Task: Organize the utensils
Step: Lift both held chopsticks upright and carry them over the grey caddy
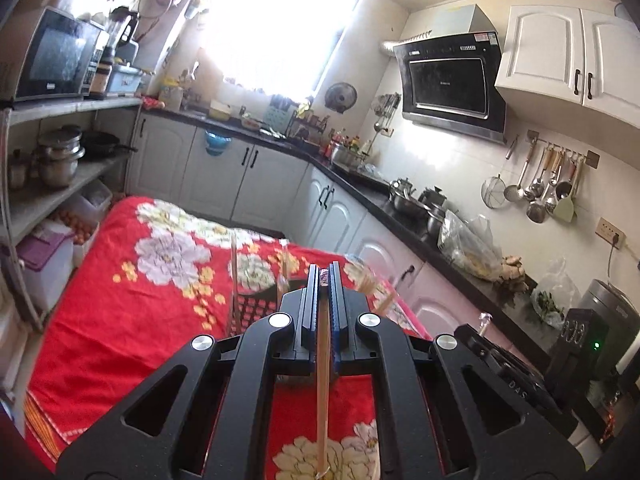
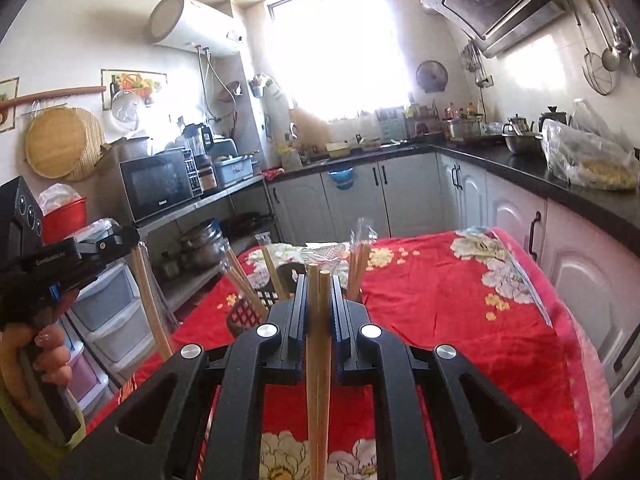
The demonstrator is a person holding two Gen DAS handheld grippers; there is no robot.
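Room: kitchen, bright window [image 1: 276,20] far ahead, red floral cloth [image 1: 132,280] spread below both grippers.
Left gripper [image 1: 324,276]: closed tight on one wrapped chopstick [image 1: 322,380], stick running back under the camera.
Right gripper [image 2: 319,284]: clamped on a pair of wooden chopsticks [image 2: 319,360], ends poking up past the fingertips.
Dark lattice basket [image 2: 245,314]: just ahead of the right gripper, slightly left, on the cloth.
In the basket: more wrapped chopsticks [image 2: 357,268], upright and leaning.
Far left of right gripper: hand [image 2: 50,354] on the other handle.
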